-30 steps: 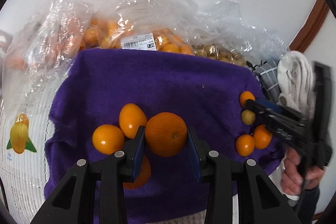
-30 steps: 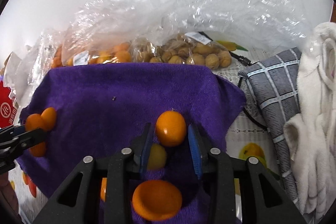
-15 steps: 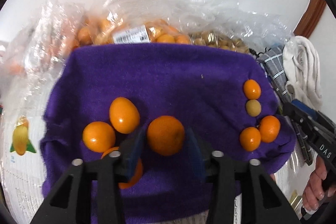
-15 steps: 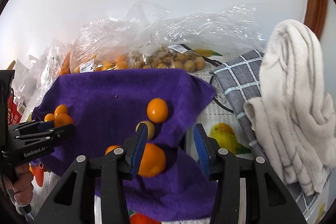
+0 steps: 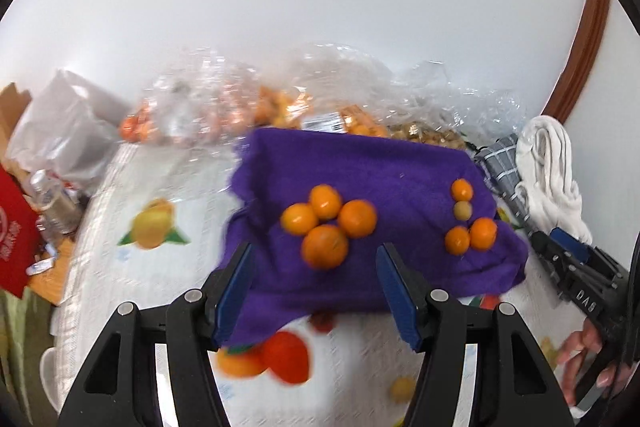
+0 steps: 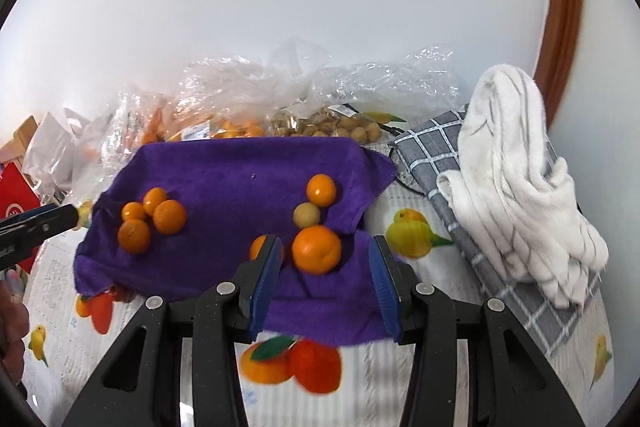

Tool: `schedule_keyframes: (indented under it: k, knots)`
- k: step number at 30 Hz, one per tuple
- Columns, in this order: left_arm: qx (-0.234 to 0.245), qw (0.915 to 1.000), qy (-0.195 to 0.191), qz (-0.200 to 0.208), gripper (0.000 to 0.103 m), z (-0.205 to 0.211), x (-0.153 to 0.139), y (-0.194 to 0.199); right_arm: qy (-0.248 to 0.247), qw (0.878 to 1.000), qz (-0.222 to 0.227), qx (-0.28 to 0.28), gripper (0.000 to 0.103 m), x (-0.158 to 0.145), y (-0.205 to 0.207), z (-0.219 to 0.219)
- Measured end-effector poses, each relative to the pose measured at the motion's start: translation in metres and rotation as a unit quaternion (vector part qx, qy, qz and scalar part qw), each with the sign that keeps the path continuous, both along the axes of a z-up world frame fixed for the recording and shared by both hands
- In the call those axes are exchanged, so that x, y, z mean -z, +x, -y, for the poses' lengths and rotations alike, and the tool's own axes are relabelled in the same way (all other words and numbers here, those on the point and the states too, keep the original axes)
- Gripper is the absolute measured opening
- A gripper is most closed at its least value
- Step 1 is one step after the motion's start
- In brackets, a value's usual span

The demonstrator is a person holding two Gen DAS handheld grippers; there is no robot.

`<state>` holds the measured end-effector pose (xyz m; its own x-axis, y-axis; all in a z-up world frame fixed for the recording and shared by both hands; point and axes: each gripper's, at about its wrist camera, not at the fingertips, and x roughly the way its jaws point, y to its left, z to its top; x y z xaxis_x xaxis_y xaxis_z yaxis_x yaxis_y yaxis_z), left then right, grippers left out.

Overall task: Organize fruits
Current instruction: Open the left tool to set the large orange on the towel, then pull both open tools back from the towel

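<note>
Both hand-held grippers, left (image 5: 314, 291) and right (image 6: 324, 285), stand apart and empty, the left just widened. Oranges (image 5: 328, 223) at 12 o'clock on the towel (image 5: 400, 171) could roll if nudged.

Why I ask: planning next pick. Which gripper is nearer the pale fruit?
Right. The right gripper sits just short of the pale fruit; the left gripper, fingers just opened and empty, is beyond the orange cluster.
</note>
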<state>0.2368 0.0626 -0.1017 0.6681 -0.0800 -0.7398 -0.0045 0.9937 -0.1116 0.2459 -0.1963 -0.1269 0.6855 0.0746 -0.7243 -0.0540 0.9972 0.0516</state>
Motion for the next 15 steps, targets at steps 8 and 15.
schedule_keyframes:
  k: [8,15]
  knots:
    - [-0.014,0.9999,-0.010,-0.004,0.060,-0.036,0.007,-0.056,0.033,0.998,-0.048,-0.034,0.049,0.020,-0.034,-0.031]
    - [-0.018,0.9995,-0.003,-0.025,0.060,-0.055,0.027,-0.078,0.036,0.996,-0.049,-0.068,0.064,0.035,-0.057,-0.065]
